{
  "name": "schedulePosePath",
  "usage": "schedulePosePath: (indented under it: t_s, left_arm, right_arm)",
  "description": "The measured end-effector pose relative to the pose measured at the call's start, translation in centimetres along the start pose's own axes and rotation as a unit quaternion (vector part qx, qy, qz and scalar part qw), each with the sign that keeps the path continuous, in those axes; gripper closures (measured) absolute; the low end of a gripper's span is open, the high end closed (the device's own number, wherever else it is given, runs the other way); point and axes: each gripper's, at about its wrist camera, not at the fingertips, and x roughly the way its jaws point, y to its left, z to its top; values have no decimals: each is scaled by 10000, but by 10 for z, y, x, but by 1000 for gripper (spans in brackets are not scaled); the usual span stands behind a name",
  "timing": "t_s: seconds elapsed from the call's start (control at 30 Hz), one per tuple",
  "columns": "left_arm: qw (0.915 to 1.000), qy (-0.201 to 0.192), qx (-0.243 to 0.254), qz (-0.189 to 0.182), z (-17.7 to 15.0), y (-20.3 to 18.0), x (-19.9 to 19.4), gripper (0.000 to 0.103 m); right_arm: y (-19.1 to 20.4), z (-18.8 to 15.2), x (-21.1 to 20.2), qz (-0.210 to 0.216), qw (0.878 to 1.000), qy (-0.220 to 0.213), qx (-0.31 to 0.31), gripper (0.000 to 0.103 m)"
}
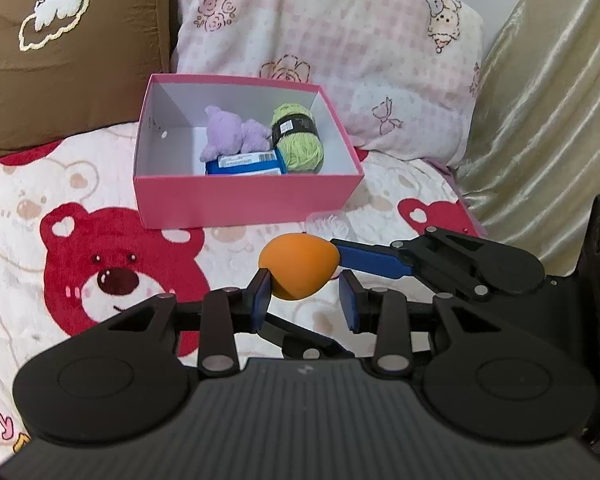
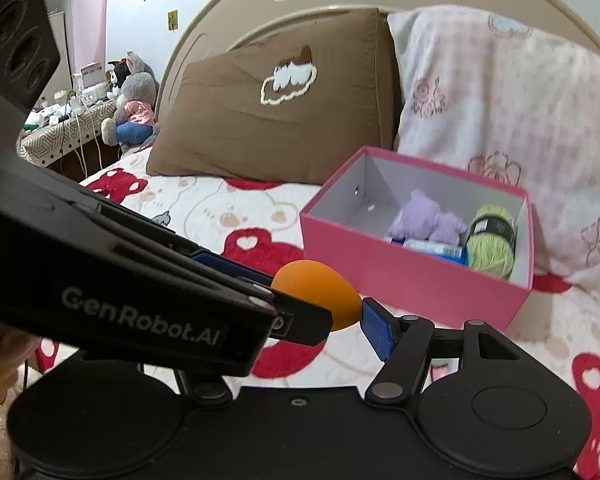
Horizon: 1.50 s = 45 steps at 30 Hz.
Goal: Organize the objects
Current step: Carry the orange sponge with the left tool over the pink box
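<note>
At the tips of the left gripper [image 1: 305,300], jaws apart, an orange egg [image 1: 298,270] pressed against the left pad [image 1: 261,300] and clear of the right one. Touched on its right by one blue finger of the right gripper [image 2: 302,308]; other finger hidden, grip impossible to tell. Just near of the pink box [image 1: 244,200], over the blanket [image 1: 100,264].

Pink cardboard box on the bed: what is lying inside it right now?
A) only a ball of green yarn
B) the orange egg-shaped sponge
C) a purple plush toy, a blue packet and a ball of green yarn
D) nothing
C: inside the pink cardboard box lie a purple plush toy, a blue packet and a ball of green yarn; the orange egg-shaped sponge is outside, between the claws.
</note>
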Motion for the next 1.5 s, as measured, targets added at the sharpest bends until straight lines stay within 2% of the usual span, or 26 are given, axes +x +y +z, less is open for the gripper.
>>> schedulePosePath:
  t_s: [0.27,0.4,0.53,0.7,0.87,1.03,1.13,1.27,1.5]
  left_arm:
    - [10000,-44,-25,7,34,4,-2,69]
    - [9997,-76,-242,-64,50,10,-1,69]
    - [9981,-139,-551,-255,62,17,5,69]
    - [9976,-197,-601,-288,74,13,18,69]
    - [9963,-237,-732,-374,89,12,27,69]
    - [9958,-275,-796,-361,106,18,36,69]
    - [9956,-360,-805,-311,117,23,46,69]
    - [9960,-404,-743,-298,133,24,66,69]
    - [9919,-389,-1018,-658,154,34,104,69]
  right_arm:
    - [-14,24,2,96,9996,-234,87,31]
    - [-29,40,7,406,9984,-247,317,27]
    - [-42,49,12,489,9979,-179,387,27]
    - [-56,63,18,470,9986,-31,233,30]
    - [-67,76,24,175,9997,145,-117,39]
    - [-80,93,31,111,9994,169,-296,49]
    - [-91,101,41,153,9992,113,-361,50]
    - [-115,113,58,285,9995,145,-81,51]
    - [-145,133,79,113,9982,556,-170,51]
